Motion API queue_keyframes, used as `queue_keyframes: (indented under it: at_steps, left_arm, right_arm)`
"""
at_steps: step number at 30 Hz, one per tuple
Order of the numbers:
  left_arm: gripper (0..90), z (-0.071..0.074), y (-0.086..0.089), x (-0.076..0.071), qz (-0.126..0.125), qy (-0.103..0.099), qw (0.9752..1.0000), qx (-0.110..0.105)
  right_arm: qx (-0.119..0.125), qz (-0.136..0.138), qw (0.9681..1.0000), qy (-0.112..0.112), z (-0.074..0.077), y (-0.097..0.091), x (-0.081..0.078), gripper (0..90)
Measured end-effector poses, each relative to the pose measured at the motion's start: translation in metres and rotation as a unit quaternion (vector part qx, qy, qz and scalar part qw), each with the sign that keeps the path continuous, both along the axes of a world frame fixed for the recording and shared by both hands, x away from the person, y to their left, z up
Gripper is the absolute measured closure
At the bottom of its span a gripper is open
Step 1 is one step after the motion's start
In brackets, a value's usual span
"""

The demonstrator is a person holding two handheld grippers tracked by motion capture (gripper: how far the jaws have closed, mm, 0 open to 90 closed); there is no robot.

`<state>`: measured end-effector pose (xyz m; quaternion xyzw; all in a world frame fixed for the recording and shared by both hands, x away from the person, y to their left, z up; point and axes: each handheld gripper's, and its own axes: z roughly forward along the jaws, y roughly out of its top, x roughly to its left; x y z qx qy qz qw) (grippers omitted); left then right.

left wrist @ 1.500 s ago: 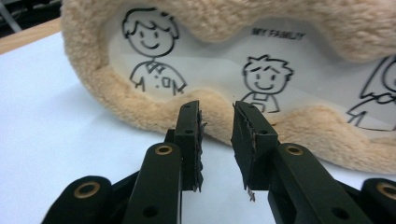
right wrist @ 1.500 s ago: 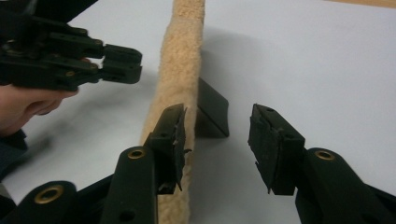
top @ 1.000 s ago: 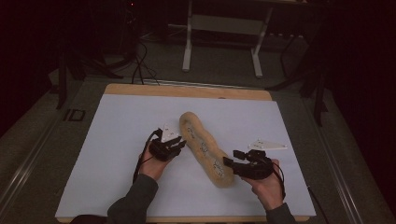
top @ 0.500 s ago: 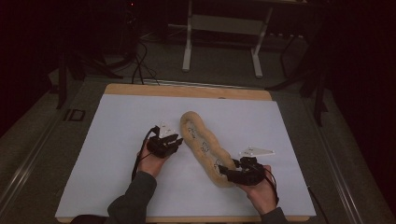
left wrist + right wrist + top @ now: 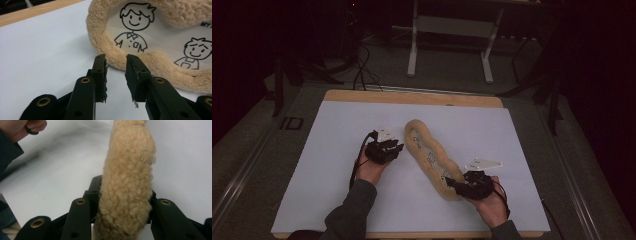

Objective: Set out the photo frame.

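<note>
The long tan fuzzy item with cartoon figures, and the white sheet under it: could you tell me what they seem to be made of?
Long tan fuzzy item: apparently sherpa-like fleece, with a curly matte nap; its pale printed panels look like smooth fabric or plastic. White sheet: probably paper or thin board, flat and matte over a wooden table edge.

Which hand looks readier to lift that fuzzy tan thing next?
The right. The right gripper has been closing, and its fingers squeeze the near end of the plush strip. The left gripper is open just short of the strip's edge.
</note>
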<state>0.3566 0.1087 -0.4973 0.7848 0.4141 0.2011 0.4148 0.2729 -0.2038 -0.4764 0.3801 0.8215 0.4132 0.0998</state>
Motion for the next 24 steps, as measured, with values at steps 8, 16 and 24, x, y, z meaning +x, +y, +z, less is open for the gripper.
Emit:
queue_keyframes:
  at_steps: [8,16,24]
  left_arm:
    - [68.1,0.003,0.004,0.003,0.008,-0.004,0.9999,0.004]
    - [66.8,0.005,0.008,0.009,0.027,-0.007,0.9996,0.001]
    - [64.5,0.001,0.006,0.025,0.030,0.000,0.9995,0.005]
  right_arm:
    - [0.015,0.038,0.9992,0.000,-0.002,-0.008,0.008,65.0]
    - [0.023,0.070,0.9973,0.005,-0.003,-0.016,0.019,65.3]
    - [0.025,0.082,0.9963,0.003,-0.003,-0.019,0.023,65.3]
